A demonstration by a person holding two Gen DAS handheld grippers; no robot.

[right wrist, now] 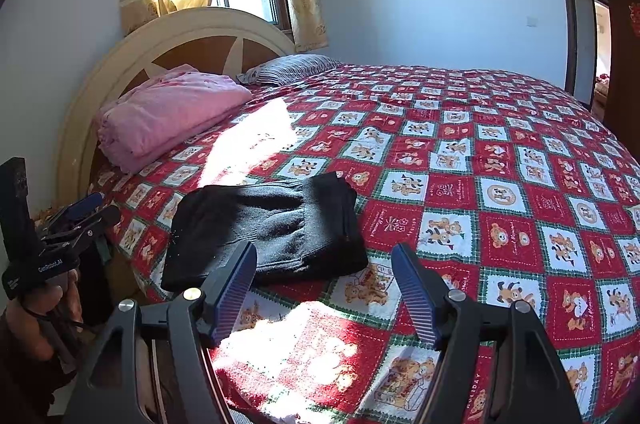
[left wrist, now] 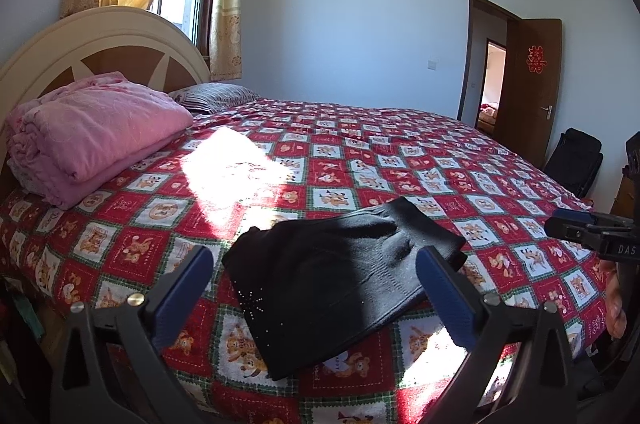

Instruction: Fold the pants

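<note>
Black pants [left wrist: 332,276] lie folded into a compact bundle on the red patterned bedspread [left wrist: 360,160], near the bed's front edge. My left gripper [left wrist: 316,264] hovers over the bundle's near side with its jaws wide open and nothing held. In the right wrist view the same pants [right wrist: 272,228] lie just beyond my right gripper [right wrist: 324,260], whose blue-padded jaws stand open and apart from the cloth. The right gripper [left wrist: 588,232] shows at the right edge of the left wrist view; the left gripper [right wrist: 80,216] shows at the left edge of the right wrist view.
A folded pink quilt [left wrist: 88,136] and a striped pillow [left wrist: 216,96] lie by the rounded headboard [left wrist: 100,36]. A sunlit patch crosses the bedspread behind the pants. A brown door [left wrist: 528,84] stands open at the far right, with a black bag [left wrist: 572,160] beside it.
</note>
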